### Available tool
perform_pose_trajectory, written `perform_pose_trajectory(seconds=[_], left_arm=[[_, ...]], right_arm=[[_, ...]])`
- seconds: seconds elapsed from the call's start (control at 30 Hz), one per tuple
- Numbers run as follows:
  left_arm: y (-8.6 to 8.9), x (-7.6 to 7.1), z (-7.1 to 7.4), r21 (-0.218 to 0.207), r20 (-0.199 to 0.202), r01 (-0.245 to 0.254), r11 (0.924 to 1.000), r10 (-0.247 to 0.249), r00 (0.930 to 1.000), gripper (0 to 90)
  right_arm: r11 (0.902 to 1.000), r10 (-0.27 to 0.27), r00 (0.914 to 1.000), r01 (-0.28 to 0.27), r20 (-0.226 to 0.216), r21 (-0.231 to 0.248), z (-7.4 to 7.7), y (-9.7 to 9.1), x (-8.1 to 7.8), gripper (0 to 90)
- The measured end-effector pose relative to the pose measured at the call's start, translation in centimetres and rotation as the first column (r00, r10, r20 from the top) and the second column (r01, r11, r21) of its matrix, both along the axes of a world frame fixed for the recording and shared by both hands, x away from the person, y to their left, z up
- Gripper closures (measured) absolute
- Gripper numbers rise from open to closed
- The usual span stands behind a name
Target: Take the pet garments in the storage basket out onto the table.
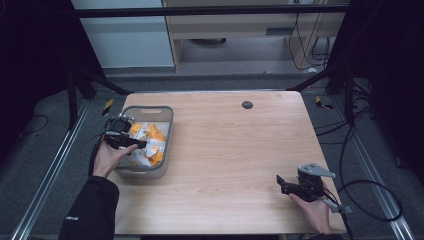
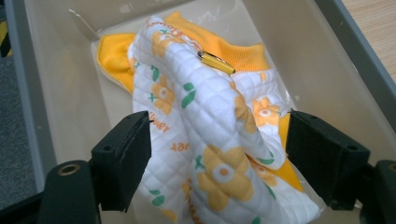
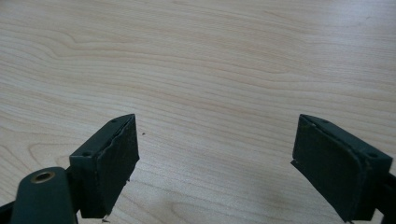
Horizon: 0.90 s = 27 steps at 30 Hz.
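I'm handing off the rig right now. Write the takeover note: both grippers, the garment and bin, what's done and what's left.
Left hand-held gripper: open, jaws on either side of the garment, not closed on it.
Right hand-held gripper: open, holding nothing, over bare table at the near right.
Garment: quilted white cloth with orange flowers and orange trim, bunched inside the grey bin at the table's left.
Done: left gripper is lined up on the cloth.
Left: probably close on the cloth and lift it out; the right gripper has not yet joined in.
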<state>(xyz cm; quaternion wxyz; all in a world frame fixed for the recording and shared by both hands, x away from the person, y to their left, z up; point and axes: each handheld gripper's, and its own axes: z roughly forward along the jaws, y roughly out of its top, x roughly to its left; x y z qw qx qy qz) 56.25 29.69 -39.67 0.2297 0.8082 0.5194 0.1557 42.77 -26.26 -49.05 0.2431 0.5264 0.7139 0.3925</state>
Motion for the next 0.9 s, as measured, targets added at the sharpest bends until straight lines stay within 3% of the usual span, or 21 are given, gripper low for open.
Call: perform_pose_trajectory(seconds=[0.4, 0.57, 0.8, 0.9], left_arm=[[-0.4, 0.7, -1.4, 0.026, -0.055, -0.006, 0.9996, 0.008, 0.9984, 22.7], [-0.3, 0.9, -1.9, 0.017, -0.083, -0.017, 0.9997, 0.019, 0.9964, 26.2], [-0.4, 1.1, -2.2, 0.022, -0.107, -0.026, 0.9994, 0.028, 0.9939, 36.8], [-0.3, 1.1, -2.4, 0.013, -0.122, -0.033, 0.9994, 0.035, 0.9919, 46.9]], right_arm=[[1.0, 0.004, 0.9999, -0.004, -0.011, 0.005, 0.0, 0.1, 0.0, 14.0], [1.0, 0.009, 0.9999, -0.009, -0.009, 0.0, -0.1, 0.0, 0.1, 13.8], [0.9999, 0.012, 0.9999, -0.012, -0.011, -0.001, -0.1, 0.0, 0.1, 13.6], [0.9999, 0.013, 0.9999, -0.013, -0.011, -0.001, -0.1, 0.0, 0.1, 13.6]])
